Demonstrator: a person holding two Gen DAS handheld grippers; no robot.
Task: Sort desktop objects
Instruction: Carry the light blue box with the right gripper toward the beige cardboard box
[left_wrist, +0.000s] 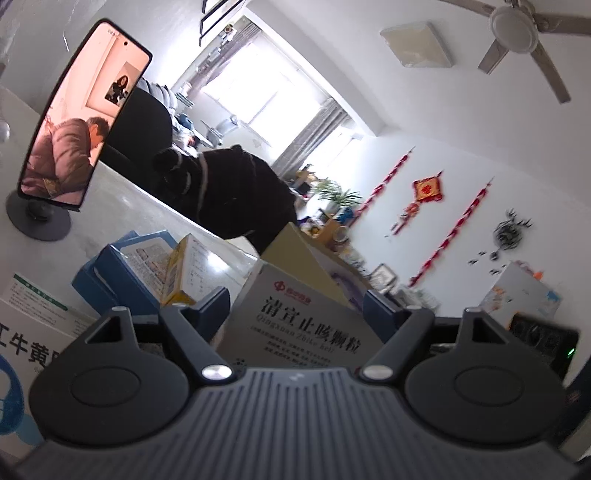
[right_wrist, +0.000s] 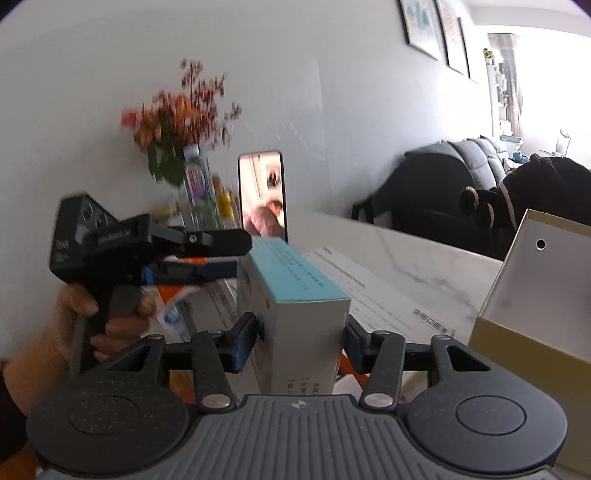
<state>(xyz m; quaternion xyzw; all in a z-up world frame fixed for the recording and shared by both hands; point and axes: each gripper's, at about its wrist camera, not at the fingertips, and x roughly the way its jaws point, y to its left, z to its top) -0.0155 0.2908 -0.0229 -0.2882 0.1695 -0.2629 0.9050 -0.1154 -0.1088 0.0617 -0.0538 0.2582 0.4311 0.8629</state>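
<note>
While clamped between right gripper fingers, teal-topped box sits upright, held low near its base. Left gripper seen closed on white medicine box w/ Chinese print, tilted back. Should keep squeeze steady on both, no twisting. Just right of right fingers: open gold carton, prob. the drop spot. Best to carry teal box level over its rim, lower inside, then release. Beyond left fingers: blue box, phone on stand; steer clear.

Above me a ceiling fan hangs on white. Bright windows glare beyond my dark sofa; framed pictures line the wall.
</note>
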